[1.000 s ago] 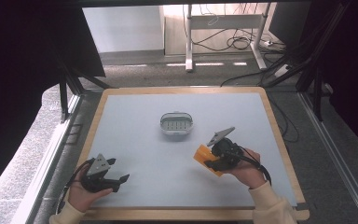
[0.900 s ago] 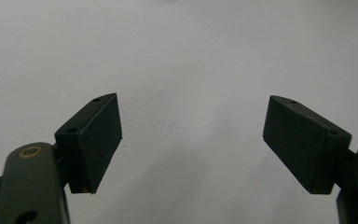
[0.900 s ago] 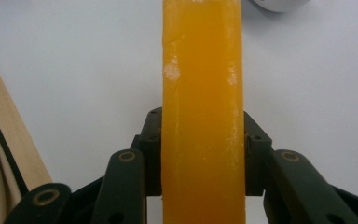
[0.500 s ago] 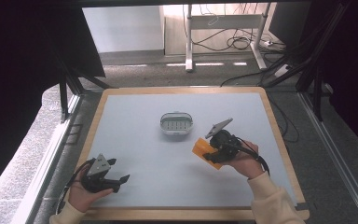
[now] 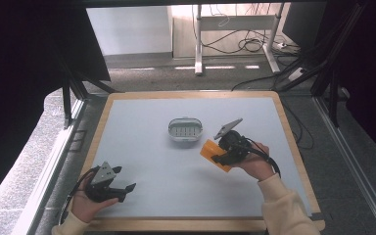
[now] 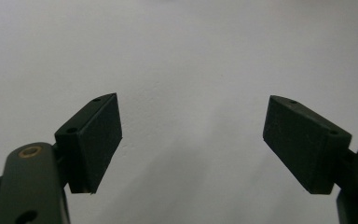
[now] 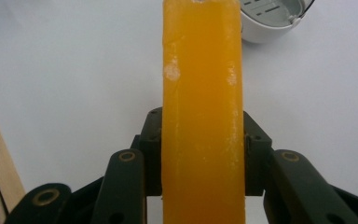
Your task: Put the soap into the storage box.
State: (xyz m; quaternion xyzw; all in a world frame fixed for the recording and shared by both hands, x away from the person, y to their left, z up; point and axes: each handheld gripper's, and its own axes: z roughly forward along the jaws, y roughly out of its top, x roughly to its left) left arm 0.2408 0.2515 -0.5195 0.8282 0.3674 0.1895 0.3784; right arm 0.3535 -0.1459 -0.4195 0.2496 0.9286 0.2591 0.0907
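**A:** What is on the table?

**B:** A pale grey table top [image 5: 147, 122] with a wooden rim. Near its middle, slightly toward twelve o'clock, sits a small white oval dish [image 5: 185, 130] with a slotted insert inside. Nothing else rests on the surface.

**A:** Where are the two hand-held tools?

**B:** The left gripper [image 5: 122, 180] is at about seven o'clock, close to the near edge, held in the person's left hand [image 5: 85, 205]. Its jaws stand wide apart, grasping nothing. In the left gripper view, the left gripper [image 6: 191, 140] shows two black pads with bare grey table between them.

**A:** And the other one?

**B:** The right gripper [image 5: 216, 155] is at about four o'clock from the dish, held in the right hand [image 5: 255, 165], which has a cream sleeve. Its jaws are clamped on an orange block [image 5: 211, 152]. The block lies near the dish but apart from it.

**A:** How does that grip look up close?

**B:** In the right gripper view, the right gripper [image 7: 203, 154] presses both sides of the orange block [image 7: 201, 93], a long waxy bar that points away toward twelve o'clock. The white dish [image 7: 270, 18] sits at about one o'clock beyond its far end. I cannot tell whether the block touches the table.
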